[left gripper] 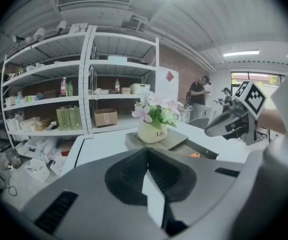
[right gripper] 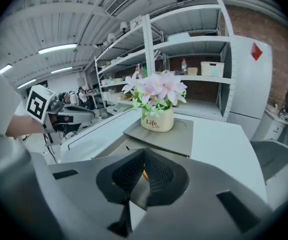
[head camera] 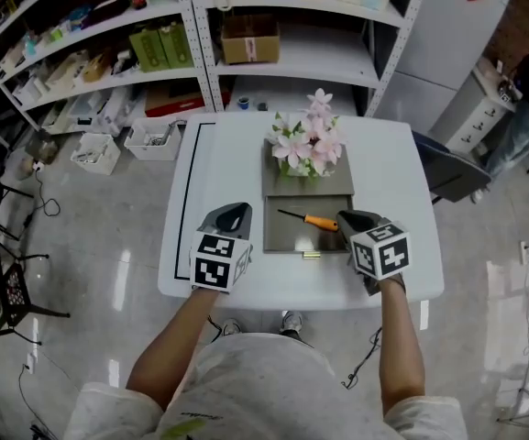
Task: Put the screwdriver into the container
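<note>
The screwdriver [head camera: 310, 220], thin dark shaft and orange handle, lies in the open grey tray of the container [head camera: 287, 238] at the middle of the white table [head camera: 392, 163]. My right gripper [head camera: 348, 220] hovers at the handle's end, jaws shut. In the right gripper view [right gripper: 144, 151] a sliver of orange handle [right gripper: 144, 174] shows through the slit between the pads; I cannot tell whether it is pinched. My left gripper [head camera: 232, 216] sits left of the tray, shut and empty [left gripper: 146, 150]. From there the handle's tip [left gripper: 195, 155] peeks over the tray.
A cream pot of pink flowers [head camera: 305, 145] stands on the container's flat top [head camera: 339, 183]. Black tape [head camera: 185, 186] marks the table's left side. Shelving [head camera: 246, 35] rises behind the table, a dark chair [head camera: 447, 168] stands at its right, and boxes [head camera: 94, 149] lie on the floor at left.
</note>
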Demonstrator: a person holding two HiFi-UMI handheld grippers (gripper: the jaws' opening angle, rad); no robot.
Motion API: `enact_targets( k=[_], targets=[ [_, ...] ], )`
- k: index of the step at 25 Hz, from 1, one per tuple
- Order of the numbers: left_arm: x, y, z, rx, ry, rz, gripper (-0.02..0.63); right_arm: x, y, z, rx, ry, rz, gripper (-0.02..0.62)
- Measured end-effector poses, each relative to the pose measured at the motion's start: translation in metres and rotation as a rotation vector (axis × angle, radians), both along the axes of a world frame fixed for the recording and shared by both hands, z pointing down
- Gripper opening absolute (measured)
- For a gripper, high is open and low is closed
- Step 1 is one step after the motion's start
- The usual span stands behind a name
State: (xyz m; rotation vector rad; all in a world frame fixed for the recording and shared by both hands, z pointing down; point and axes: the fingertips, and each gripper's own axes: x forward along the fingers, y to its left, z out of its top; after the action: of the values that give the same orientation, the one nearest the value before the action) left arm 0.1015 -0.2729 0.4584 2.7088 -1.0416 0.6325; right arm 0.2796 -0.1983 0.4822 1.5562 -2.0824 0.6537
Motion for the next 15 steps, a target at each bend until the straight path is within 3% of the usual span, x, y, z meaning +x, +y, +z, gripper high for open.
enact_targets(
  k=[4, 8, 15],
  targets=[
    [-0.001, 0.003, -0.005, 0.004, 0.015, 0.035, 0.006, 0.004, 0.015, -0.016, 0.078, -0.068, 0.111, 0.005],
    [-0.002, 0.006, -0.006, 0.008, 0.021, 0.062, 0.005, 0.005, 0.026, -0.027, 0.142, -0.064, 0.180, 0.004],
    [-0.002, 0.008, -0.003, -0.002, 0.032, 0.075, 0.005, 0.007, 0.034, -0.037, 0.175, -0.069, 0.221, 0.003]
  ],
)
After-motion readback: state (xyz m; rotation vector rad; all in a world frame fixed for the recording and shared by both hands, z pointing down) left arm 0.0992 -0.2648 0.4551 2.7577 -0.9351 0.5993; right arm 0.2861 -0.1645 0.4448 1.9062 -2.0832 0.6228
